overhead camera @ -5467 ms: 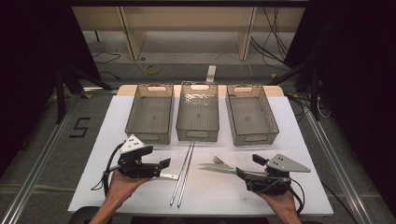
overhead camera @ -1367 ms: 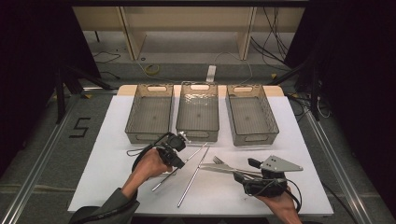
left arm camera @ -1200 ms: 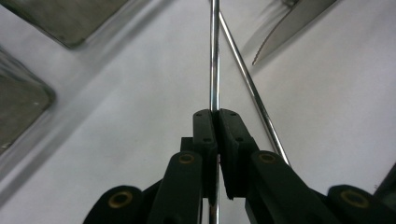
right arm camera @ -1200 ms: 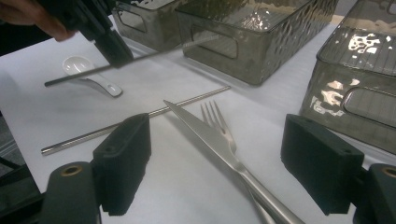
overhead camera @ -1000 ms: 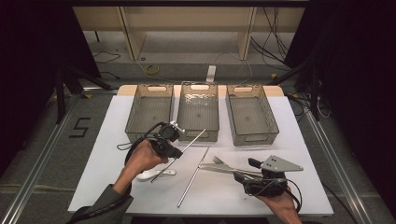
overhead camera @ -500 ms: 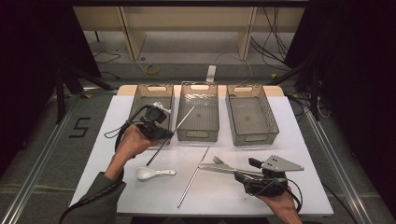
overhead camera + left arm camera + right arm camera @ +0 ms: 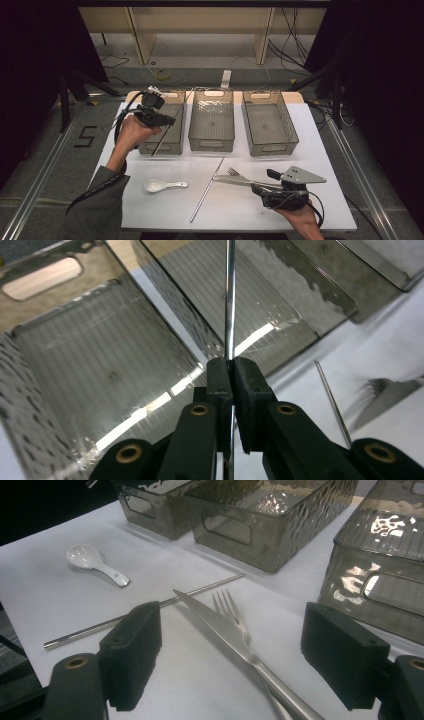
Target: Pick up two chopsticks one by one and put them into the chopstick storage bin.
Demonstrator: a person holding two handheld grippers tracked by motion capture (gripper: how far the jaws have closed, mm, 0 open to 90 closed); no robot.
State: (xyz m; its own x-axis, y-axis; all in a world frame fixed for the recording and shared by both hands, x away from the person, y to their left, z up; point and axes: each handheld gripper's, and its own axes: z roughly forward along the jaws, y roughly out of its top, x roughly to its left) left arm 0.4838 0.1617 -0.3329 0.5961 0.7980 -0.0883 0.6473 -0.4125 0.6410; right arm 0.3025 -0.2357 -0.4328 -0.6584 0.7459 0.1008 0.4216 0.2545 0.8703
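The left gripper, jaws clamped on one metal chopstick, is carrying it up off the bench over the left bin (drop-off looks next), while the right gripper is idling wide open.

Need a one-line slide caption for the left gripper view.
Left gripper shut on a metal chopstick, held above the left smoked-plastic bin.

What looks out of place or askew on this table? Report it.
Nothing is spilled or damaged. The knife lies across the fork; one chopstick lies alone while the left gripper holds its mate above the left bin.
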